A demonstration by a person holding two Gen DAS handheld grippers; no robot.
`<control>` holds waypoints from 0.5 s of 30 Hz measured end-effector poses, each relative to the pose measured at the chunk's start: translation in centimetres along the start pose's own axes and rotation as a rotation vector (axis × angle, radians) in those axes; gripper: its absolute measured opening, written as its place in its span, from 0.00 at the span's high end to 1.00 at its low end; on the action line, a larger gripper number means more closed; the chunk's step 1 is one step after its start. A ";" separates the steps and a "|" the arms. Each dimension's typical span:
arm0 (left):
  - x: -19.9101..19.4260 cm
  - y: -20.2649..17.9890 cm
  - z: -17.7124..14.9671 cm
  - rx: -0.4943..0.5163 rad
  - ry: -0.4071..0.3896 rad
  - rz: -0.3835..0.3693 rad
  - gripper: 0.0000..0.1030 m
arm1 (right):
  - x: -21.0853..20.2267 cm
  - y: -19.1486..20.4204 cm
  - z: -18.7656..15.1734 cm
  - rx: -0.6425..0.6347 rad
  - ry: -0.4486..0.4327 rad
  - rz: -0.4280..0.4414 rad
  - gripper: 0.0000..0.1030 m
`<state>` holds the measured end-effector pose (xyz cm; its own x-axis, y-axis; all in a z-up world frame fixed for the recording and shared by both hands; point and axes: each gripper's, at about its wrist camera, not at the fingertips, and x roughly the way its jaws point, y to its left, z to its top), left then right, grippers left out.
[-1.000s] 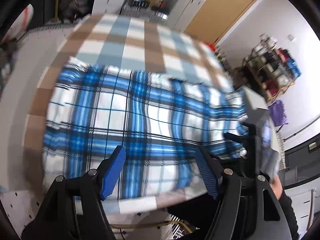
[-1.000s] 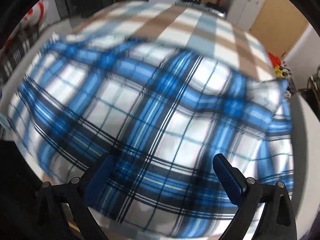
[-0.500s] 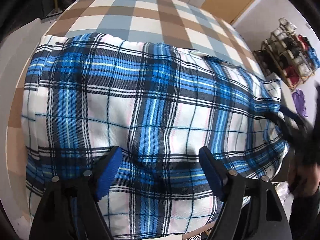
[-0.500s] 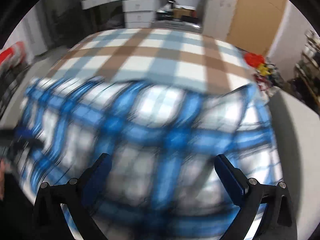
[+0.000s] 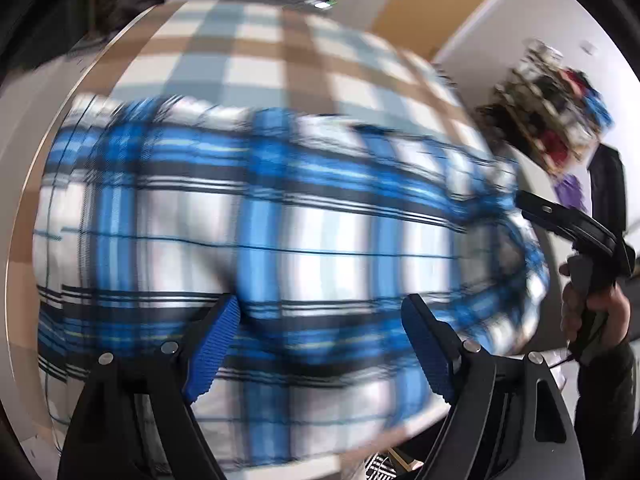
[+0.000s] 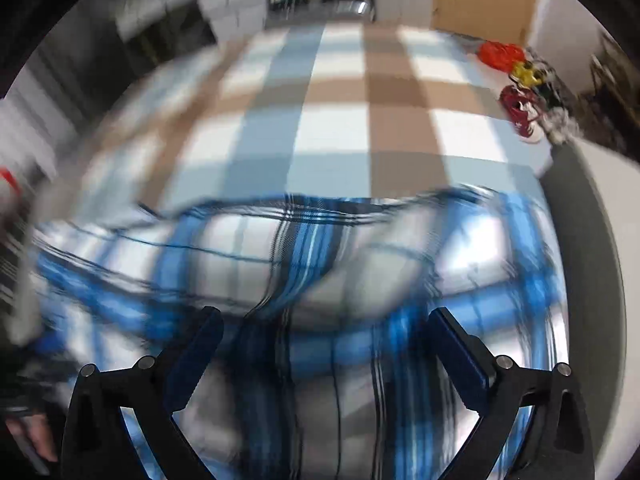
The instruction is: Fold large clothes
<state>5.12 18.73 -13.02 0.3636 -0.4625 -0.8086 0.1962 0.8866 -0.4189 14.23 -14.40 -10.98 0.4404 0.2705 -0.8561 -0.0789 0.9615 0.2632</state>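
Garment: blue plaid cloth (image 5: 280, 240), woven, thin, soft. Judged light and limp; it will sag and drag wherever it is not supported, and layers will likely slide on each other. Not fragile. Best taken by pinching an edge or corner, both layers together, not mid-panel, where the claw would only bunch one layer.

Where it lies: spread over the near half of a bed with a checked cover (image 5: 256, 52) in brown, pale blue and white. In the left wrist view it fills the centre and lower frame; the cover shows bare in the upper part. In the right wrist view the cloth sits in the lower half, far edge running across mid-frame.

Look: white ground, broad bright-blue bands, thin black lines. Both views are motion-blurred, so seams, buttons or collar cannot be made out. Rumpled toward the right side in the left view; a raised fold shows lower centre in the right view.

Left claw (image 5: 320, 340): released, jaws have just been opening, nothing pinched; cloth lies beneath.

Right claw (image 6: 328, 352): jaws wide apart, nothing pinched.
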 end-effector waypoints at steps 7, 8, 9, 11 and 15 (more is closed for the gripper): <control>1.4 -5.5 -0.5 0.166 -0.011 -0.039 0.23 | -8.4 -7.5 -8.9 0.313 -0.136 0.264 0.00; 2.0 -5.7 -0.5 0.172 -0.006 -0.022 0.23 | -8.1 -8.2 -9.6 0.339 -0.125 0.279 0.00; 2.4 -5.8 -0.3 0.174 -0.004 -0.009 0.23 | -7.6 -8.8 -10.1 0.367 -0.108 0.277 0.00; 3.3 -5.8 -0.4 0.163 0.002 0.010 0.23 | -6.4 -10.1 -10.3 0.429 -0.074 0.254 0.00; 3.1 -4.5 -0.4 0.112 0.034 -0.006 0.23 | -4.8 -11.2 -10.7 0.521 0.018 0.277 0.00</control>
<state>5.00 13.35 -13.82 0.3314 -0.4655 -0.8207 0.2998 0.8767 -0.3763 3.42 -25.90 -14.60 0.4508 0.5130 -0.7305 0.2626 0.7059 0.6578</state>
